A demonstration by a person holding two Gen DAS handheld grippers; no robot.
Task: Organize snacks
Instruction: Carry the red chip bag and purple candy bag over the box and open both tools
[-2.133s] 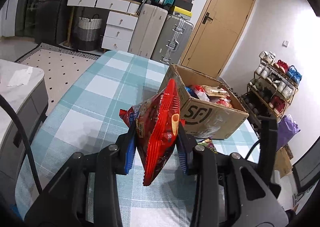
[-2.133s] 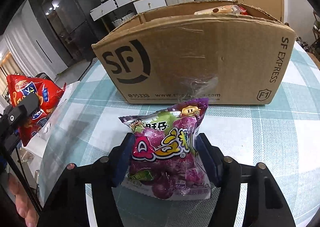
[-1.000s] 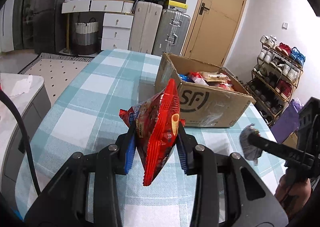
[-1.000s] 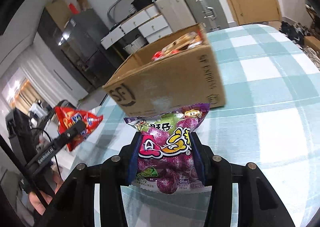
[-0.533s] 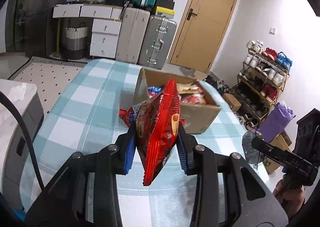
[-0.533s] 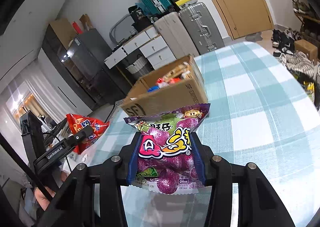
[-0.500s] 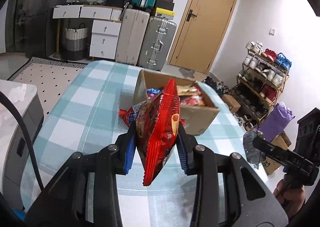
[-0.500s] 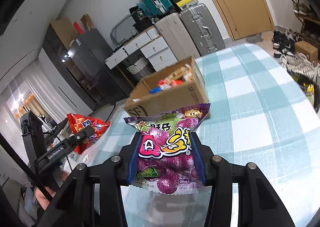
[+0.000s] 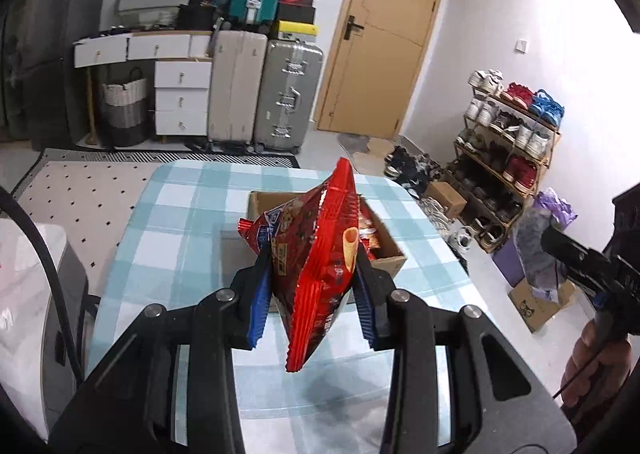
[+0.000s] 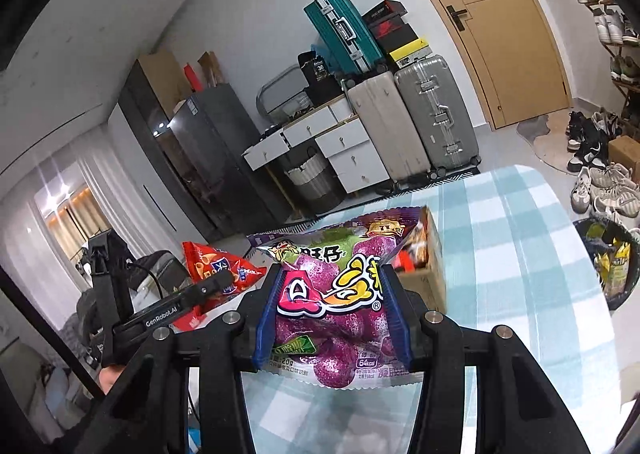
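Currently both grippers are loaded and held above the table, snacks clear of the surface.

Left wrist view: left gripper (image 9: 312, 300) is clamped on a red snack bag (image 9: 320, 266), blue pads pressing both sides, bag standing edge-on with its crimped seam pointing down. Beyond it, the open cardboard box (image 9: 386, 260) sits on the checked tablecloth (image 9: 176, 214), toward the table's far right edge, snack packets visible inside. At the right edge of this view is the right gripper's body with a person's hand (image 9: 588, 370) on the handle.

Right wrist view: at left, the left gripper with the red snack bag seen side-on. Centre, right gripper (image 10: 332, 314) is closed on a purple snack bag (image 10: 332, 294), pads on both side edges, printed face toward the camera, bottom seam hanging free. Box corner shows just behind the bag's upper right. Further right, a black bin (image 10: 612, 262) sits on the floor past the table's right edge.
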